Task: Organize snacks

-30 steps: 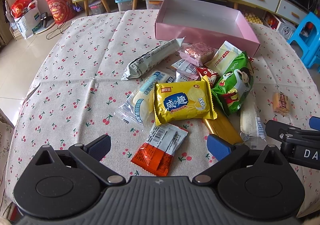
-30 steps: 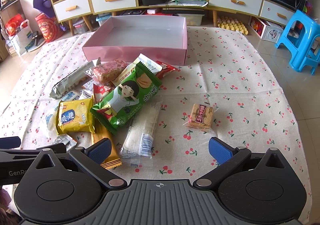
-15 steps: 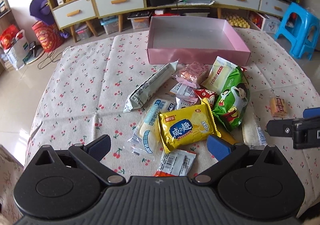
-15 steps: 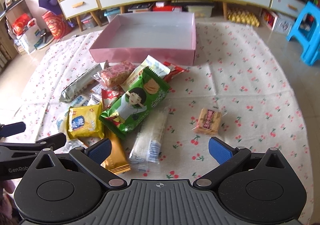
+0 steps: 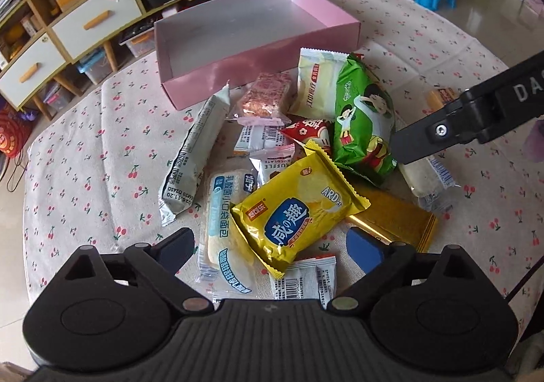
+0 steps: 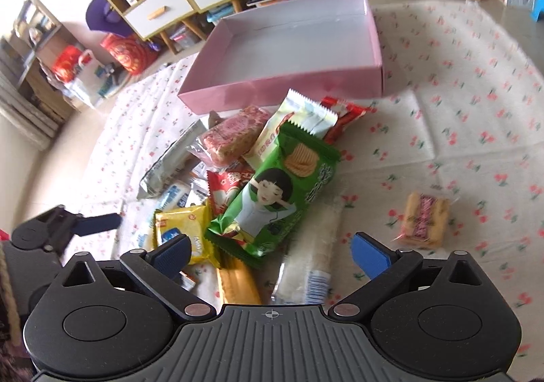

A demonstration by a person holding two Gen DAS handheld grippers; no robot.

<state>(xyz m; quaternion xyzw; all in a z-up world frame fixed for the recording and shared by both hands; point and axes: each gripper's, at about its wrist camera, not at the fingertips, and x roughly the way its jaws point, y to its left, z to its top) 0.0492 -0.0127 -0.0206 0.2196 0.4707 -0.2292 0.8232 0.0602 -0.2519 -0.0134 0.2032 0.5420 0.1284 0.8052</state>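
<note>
Left wrist view
Left claw (image 5: pixel 270 250): released, its jaws have just been closing a little; blue pads wide apart, pressing on nothing.
Between the pads: the near end of the yellow cracker packet (image 5: pixel 299 212), lying over a white bread packet (image 5: pixel 224 229) and a white barcode sachet (image 5: pixel 306 280).
Just beyond the right pad: gold wrapper (image 5: pixel 394 219), flat on the counter (image 5: pixel 85 161).
Ahead of the claw: green chip bag (image 5: pixel 363 120), pale yellow packet (image 5: pixel 316 83), pink nougat bar (image 5: pixel 265 96), long grey-white packet (image 5: pixel 193 151) ahead to the left.
Far ahead: pink box (image 5: pixel 258 55), open, nothing inside, touching the far edge of the snack heap.
Ahead right: the right claw's black arm reaches in over the green chip bag's near edge.

Right wrist view
Right claw (image 6: pixel 270 251): released, its jaws have just been closing a little; nothing gripped.
Between the pads: the near corner of the green chip bag (image 6: pixel 275 195), a clear white-filled packet (image 6: pixel 312 253) and the gold wrapper (image 6: pixel 238 283).
By the left pad: yellow cracker packet (image 6: pixel 183 229).
Ahead right, apart from the heap: small biscuit packet (image 6: pixel 425 219) alone on the cherry-print cloth.
Far ahead: pink box (image 6: pixel 289 86).
Far left: left claw (image 6: pixel 98 222), one blue finger showing.
</note>
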